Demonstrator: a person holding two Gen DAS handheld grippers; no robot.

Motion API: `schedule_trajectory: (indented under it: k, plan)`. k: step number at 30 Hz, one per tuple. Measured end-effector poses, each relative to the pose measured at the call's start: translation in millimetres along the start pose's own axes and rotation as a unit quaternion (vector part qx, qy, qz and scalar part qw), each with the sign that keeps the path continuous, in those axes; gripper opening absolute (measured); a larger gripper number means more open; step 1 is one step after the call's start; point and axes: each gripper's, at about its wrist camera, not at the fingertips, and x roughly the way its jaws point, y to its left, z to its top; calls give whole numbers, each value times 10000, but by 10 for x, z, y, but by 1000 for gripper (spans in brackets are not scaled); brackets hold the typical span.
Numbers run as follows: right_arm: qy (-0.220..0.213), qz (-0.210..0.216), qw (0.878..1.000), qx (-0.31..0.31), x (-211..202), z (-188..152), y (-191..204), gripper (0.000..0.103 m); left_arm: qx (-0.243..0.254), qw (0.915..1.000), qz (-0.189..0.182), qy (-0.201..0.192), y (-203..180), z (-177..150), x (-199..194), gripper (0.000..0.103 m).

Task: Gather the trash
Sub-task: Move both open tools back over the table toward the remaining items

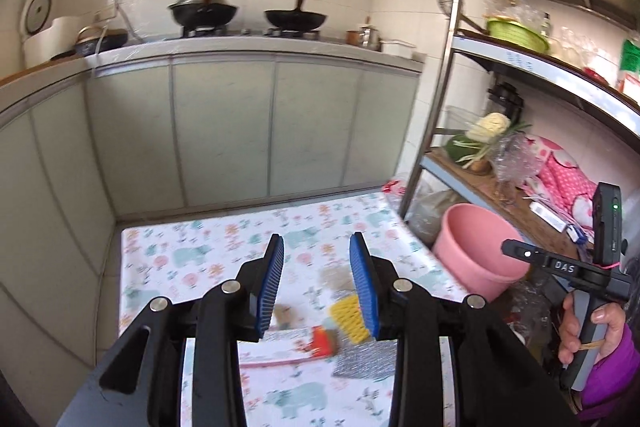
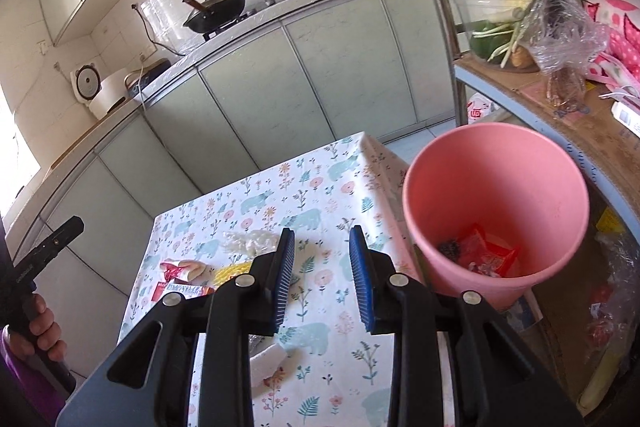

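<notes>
My left gripper (image 1: 316, 239) hangs open over the floral table (image 1: 180, 251), with nothing between its blue pads. Just below it lie a yellow foam net (image 1: 352, 319), a red wrapper (image 1: 322, 341), a silver foil sheet (image 1: 364, 359) and a pink stick (image 1: 272, 363). My right gripper (image 2: 322, 233) is open and empty too, above the table's right side and just left of the pink bin (image 2: 496, 187). Red wrappers (image 2: 484, 251) lie in the bin's bottom. In the right wrist view the table carries a clear plastic bag (image 2: 248, 241), the yellow net (image 2: 232, 273), a red packet (image 2: 180, 291) and a white foam piece (image 2: 268, 355).
A metal shelf rack (image 1: 448, 67) with vegetables, bags and a pink dotted cloth stands right of the table, and the bin (image 1: 476, 247) sits against it. Green cabinets (image 1: 224, 131) under a counter with two woks close off the far side. A hand (image 1: 588, 327) grips the other tool's handle.
</notes>
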Motion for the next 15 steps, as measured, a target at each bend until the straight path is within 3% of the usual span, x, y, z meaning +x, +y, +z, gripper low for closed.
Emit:
schedule_trajectory:
  k: [9, 15]
  plan:
    - [233, 59, 9996, -113, 221, -26, 152, 29, -531, 9971, 388, 378, 582, -295, 85, 33]
    - [418, 21, 9989, -198, 374, -53, 197, 29, -476, 9950, 550, 682, 696, -430, 342, 33]
